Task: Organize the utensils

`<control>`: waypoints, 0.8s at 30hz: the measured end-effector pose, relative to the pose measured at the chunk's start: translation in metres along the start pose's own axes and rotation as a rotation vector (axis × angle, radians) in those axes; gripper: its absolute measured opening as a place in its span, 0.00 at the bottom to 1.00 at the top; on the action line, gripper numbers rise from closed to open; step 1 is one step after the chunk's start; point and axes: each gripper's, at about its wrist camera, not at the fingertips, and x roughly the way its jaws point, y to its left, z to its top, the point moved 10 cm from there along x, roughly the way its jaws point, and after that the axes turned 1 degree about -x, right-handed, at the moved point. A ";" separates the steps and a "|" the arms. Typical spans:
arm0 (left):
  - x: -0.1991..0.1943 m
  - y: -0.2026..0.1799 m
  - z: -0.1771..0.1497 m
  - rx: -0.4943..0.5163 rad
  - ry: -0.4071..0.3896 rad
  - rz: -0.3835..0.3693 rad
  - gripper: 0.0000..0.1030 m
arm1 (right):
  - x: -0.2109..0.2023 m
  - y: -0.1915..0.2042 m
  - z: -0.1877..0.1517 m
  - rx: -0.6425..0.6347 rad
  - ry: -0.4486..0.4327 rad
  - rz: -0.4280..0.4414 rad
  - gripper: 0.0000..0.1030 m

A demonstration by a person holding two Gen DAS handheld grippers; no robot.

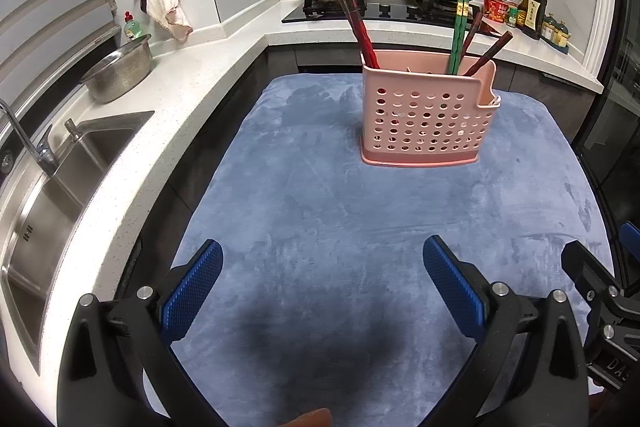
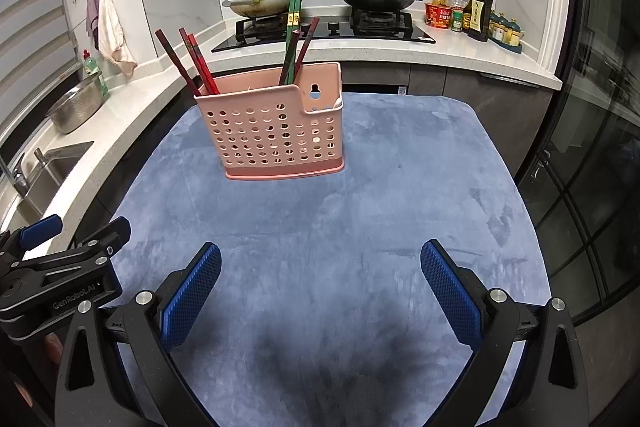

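On the far half of the blue plush cloth [image 1: 340, 195] stands the pink perforated plastic utensil caddy [image 1: 426, 115], upright, its long side facing both cameras. Dark red chopsticks [image 1: 354, 23] lean left out of its left end; green chopsticks [image 1: 459, 27] stand almost upright, with brown chopsticks [image 1: 486, 53] tilting right. Both tools hover low over the near cloth, side by side. Left gripper [image 1: 322, 263]: blue-padded jaws spread wide, nothing between them. Right gripper [image 2: 320, 263]: same story, wide and empty. Left view alone shows the steel sink [image 1: 52, 187] basin fully; right view alone shows the dark glass door [image 2: 592, 187].
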 end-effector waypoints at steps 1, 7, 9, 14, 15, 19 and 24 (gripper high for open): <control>0.000 0.000 0.000 0.000 0.001 0.001 0.93 | 0.000 0.000 0.000 0.000 0.000 -0.001 0.93; 0.001 0.001 0.000 -0.006 0.002 0.011 0.93 | 0.003 0.000 -0.001 0.000 0.005 -0.001 0.94; 0.002 0.001 0.000 -0.003 0.002 0.013 0.93 | 0.004 0.000 -0.001 0.000 0.008 -0.002 0.94; 0.004 0.000 -0.001 0.001 0.007 0.015 0.93 | 0.005 0.000 -0.001 0.000 0.009 -0.002 0.94; 0.004 0.001 -0.001 0.002 0.007 0.017 0.93 | 0.005 0.000 -0.001 0.000 0.009 -0.002 0.94; 0.006 0.000 -0.001 0.002 0.013 0.015 0.93 | 0.008 -0.001 -0.002 -0.002 0.014 -0.007 0.94; 0.008 -0.001 -0.001 0.002 0.020 0.014 0.93 | 0.009 -0.003 -0.002 -0.002 0.017 -0.007 0.94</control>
